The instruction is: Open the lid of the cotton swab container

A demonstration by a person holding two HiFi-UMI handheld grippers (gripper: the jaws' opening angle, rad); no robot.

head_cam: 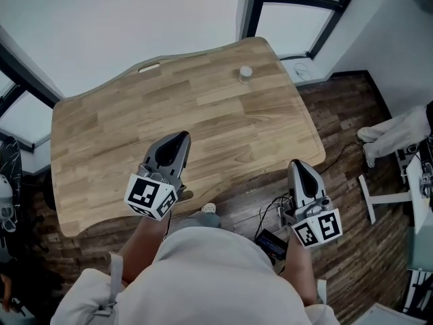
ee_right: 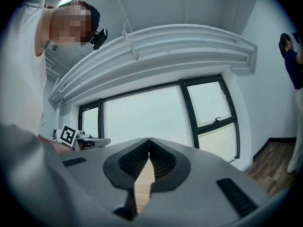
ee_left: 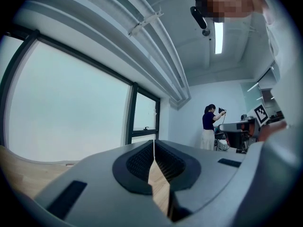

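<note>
Up close, I hold the left gripper (head_cam: 180, 138) over the near edge of the wooden table (head_cam: 135, 134) and the right gripper (head_cam: 298, 164) just off its right side, above the floor (head_cam: 352, 114). Both have their jaws pressed together, empty. The cotton swab container (head_cam: 245, 74) stands upright near the table's far edge, well apart from both.

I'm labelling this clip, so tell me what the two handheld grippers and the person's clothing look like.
The left gripper and right gripper are grey shells with dark ribbed pads inside the fingers. Each carries a white cube printed with black square markers. The person wears a white top.
</note>
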